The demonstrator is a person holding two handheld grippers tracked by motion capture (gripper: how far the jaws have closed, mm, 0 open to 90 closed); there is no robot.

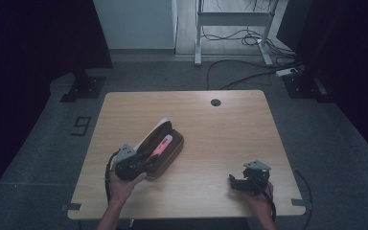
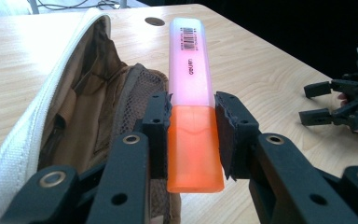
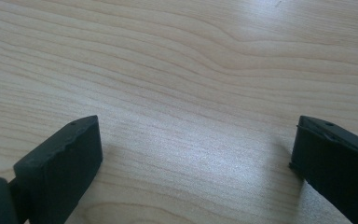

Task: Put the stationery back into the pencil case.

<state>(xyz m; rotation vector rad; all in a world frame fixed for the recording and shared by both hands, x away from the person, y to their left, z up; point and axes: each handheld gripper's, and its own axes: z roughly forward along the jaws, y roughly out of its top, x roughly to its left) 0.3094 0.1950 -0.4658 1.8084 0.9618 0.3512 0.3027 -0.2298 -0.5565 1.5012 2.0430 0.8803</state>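
My left gripper [image 2: 191,135] has its jaws clamped on a highlighter [image 2: 191,93], the pads pressing on either side where the orange cap meets the pale pink barrel. The cap end points back toward me and the barrel runs away from the jaws, label and barcode facing up. In the high view I see the left gripper [image 1: 141,163] at the near left of the tabletop [image 1: 230,134], with the highlighter [image 1: 161,146] held over the open pouch [image 1: 165,158]. The pouch [image 2: 74,112] is brown with a cream zippered edge, its flap standing up and the mesh lining showing just left of the jaws; whether the highlighter touches the pouch I cannot tell.

My right gripper [image 1: 233,184] rests near the front right of the tabletop, well apart from the pouch. In its own view the right gripper [image 3: 196,154] has its jaws wide, with bare wood between them. From the left gripper view I see it [image 2: 317,102] off to the side, jaws apart.
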